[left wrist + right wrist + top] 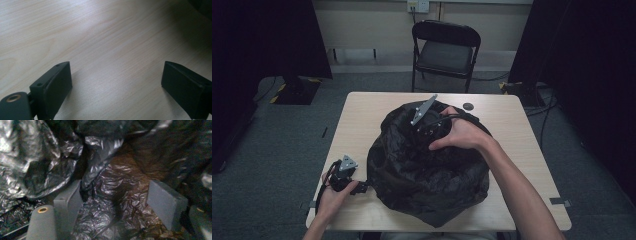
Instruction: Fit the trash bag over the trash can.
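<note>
A big crumpled black plastic bag (427,170) lies bunched on the middle of the light wooden table (357,112). My right gripper (428,131) presses down into its top, near the far side; in the right gripper view its jaws stand open with wrinkled bag film (110,195) lying between them and a fold draped against the left finger (68,200). My left gripper (358,189) rests low at the table's near left corner, just left of the bag's edge. In the left gripper view its jaws are wide open over bare wood (105,50), with nothing between them.
A black folding chair (445,50) stands behind the table's far edge. A small dark round mark (468,106) sits near the table's far edge. Black curtains hang at both sides, and cables and a stand base lie on the grey floor.
</note>
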`<state>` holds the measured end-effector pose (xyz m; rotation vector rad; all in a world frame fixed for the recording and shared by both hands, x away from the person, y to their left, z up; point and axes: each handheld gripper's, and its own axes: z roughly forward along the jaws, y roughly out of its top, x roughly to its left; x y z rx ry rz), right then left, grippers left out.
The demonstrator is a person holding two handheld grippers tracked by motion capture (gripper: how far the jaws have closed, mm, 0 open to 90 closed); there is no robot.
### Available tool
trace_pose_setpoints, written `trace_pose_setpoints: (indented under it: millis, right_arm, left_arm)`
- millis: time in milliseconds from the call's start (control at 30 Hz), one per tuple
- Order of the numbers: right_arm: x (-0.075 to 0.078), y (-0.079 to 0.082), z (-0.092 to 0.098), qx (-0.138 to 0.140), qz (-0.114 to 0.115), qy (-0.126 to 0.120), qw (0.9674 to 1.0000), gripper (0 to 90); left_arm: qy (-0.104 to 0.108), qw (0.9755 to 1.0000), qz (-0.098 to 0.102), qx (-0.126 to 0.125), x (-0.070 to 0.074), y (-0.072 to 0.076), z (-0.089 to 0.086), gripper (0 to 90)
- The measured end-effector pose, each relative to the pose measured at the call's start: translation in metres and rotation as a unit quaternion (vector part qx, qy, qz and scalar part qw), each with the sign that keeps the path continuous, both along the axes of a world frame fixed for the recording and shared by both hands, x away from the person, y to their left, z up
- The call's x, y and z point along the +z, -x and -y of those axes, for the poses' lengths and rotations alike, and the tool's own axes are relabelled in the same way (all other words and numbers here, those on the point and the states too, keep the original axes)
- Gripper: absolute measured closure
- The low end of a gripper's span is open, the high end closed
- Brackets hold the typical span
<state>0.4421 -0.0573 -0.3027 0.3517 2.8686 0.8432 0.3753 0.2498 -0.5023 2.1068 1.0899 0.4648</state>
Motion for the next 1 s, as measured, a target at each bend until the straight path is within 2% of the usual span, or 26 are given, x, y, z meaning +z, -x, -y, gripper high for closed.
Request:
trace_pose_setpoints:
  millis: [200,300,533,633,700,800,833,900,1000]
  right_arm:
    - [0.012,-0.001,0.007,-0.009,-0.007,-0.037,0.9993,29.6]
    - [0.024,0.002,0.012,-0.004,-0.002,-0.061,0.9982,30.0]
    - [0.042,0.01,0.02,-0.012,0.016,-0.075,0.997,27.7]
    - [0.051,0.013,0.026,-0.015,0.026,-0.096,0.9949,27.8]
    - [0.058,0.014,0.03,-0.02,0.035,-0.116,0.9924,30.3]
    - [0.065,0.015,0.036,-0.03,0.047,-0.131,0.9898,35.6]
    - [0.067,0.017,0.039,-0.025,0.046,-0.14,0.9887,40.2]
    - [0.07,0.023,0.042,-0.004,0.039,-0.163,0.9859,43.6]
    - [0.072,0.037,0.041,0.04,0.02,-0.189,0.9809,41.8]
  left_arm:
    - [0.0,1.0,0.0,0.0,0.0,0.0,0.0,9.1]
    - [0.0,1.0,0.0,0.0,0.0,0.0,0.0,9.1]
    - [0.0,1.0,0.0,0.0,0.0,0.0,0.0,9.2]
    - [0.0,1.0,0.0,0.0,0.0,0.0,0.0,9.2]
    - [0.001,1.0,0.0,0.001,0.0,0.0,0.0,9.2]
    - [0.001,1.0,0.0,0.001,0.0,0.0,0.0,9.2]
    - [0.001,1.0,0.0,0.001,0.0,0.0,0.0,9.1]
    - [0.001,1.0,0.0,0.001,0.0,0.0,0.0,9.2]
    - [0.001,1.0,-0.001,0.001,0.0,0.0,0.0,9.1]
